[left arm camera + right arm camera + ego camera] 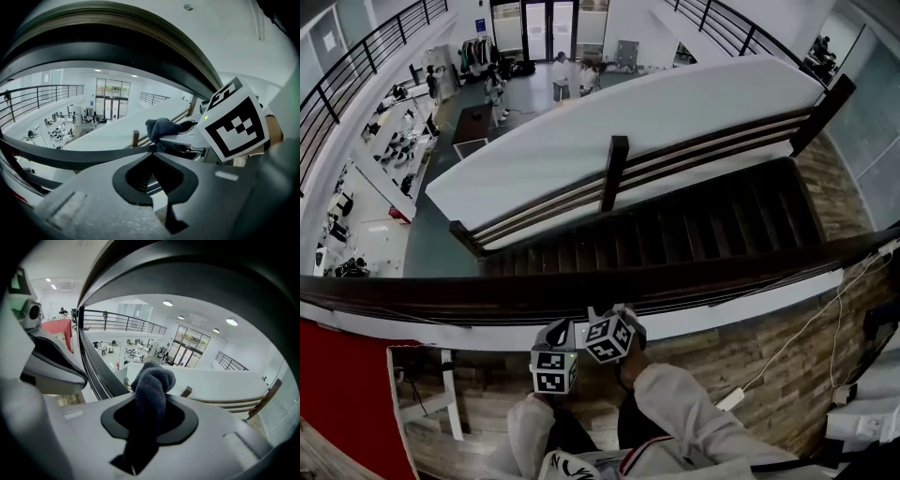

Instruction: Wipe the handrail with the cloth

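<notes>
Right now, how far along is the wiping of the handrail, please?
Done: the cloth is picked up and held by the right gripper, its jaws closed on it. In hand: it is held close to the dark handrail; contact cannot be confirmed. The left gripper is shut and empty beside it. Left: apparently the whole wipe along the rail, which stretches far to both sides.

This is an upper gallery in a large, bright open-plan office building: a dark handrail [581, 286] overlooks a wooden staircase [694, 225] and an atrium floor with rows of desks [394, 141], standing people [561, 75], glass entrance doors [548, 23] and railed balconies [356, 66].
</notes>
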`<state>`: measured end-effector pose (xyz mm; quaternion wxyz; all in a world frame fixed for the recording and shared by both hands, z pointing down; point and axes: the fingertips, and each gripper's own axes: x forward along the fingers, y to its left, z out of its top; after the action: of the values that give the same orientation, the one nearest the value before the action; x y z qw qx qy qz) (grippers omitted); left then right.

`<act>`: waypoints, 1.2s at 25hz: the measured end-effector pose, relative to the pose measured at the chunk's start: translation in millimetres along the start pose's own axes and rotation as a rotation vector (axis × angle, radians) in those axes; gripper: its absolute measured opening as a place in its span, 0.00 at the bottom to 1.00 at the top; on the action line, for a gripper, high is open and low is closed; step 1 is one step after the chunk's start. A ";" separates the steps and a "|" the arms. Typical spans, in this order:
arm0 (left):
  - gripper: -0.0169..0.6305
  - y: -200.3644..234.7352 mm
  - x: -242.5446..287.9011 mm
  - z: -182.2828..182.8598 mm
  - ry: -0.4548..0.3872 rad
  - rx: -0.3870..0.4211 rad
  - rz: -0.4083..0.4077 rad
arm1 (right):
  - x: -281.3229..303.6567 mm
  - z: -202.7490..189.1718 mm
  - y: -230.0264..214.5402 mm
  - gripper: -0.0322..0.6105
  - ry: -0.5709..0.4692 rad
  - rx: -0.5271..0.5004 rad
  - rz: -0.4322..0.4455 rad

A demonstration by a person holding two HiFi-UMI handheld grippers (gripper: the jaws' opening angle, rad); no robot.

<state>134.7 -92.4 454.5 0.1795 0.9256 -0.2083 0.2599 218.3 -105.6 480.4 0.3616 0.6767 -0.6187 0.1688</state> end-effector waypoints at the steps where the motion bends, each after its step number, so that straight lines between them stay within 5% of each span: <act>1: 0.03 -5.9 3.8 0.5 0.002 0.002 -0.009 | -1.5 -3.1 -3.1 0.19 0.001 0.004 -0.001; 20: 0.03 -93.3 68.8 12.4 0.009 0.082 0.020 | -26.4 -59.0 -82.9 0.19 -0.047 0.023 -0.004; 30: 0.03 -136.9 72.9 34.2 0.012 0.035 0.054 | -40.9 -94.9 -126.0 0.19 -0.007 0.027 -0.013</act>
<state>270.9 -12.7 437.1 0.1573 0.9211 -0.2274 0.2739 352.7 -13.5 482.1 0.3514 0.6860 -0.6133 0.1725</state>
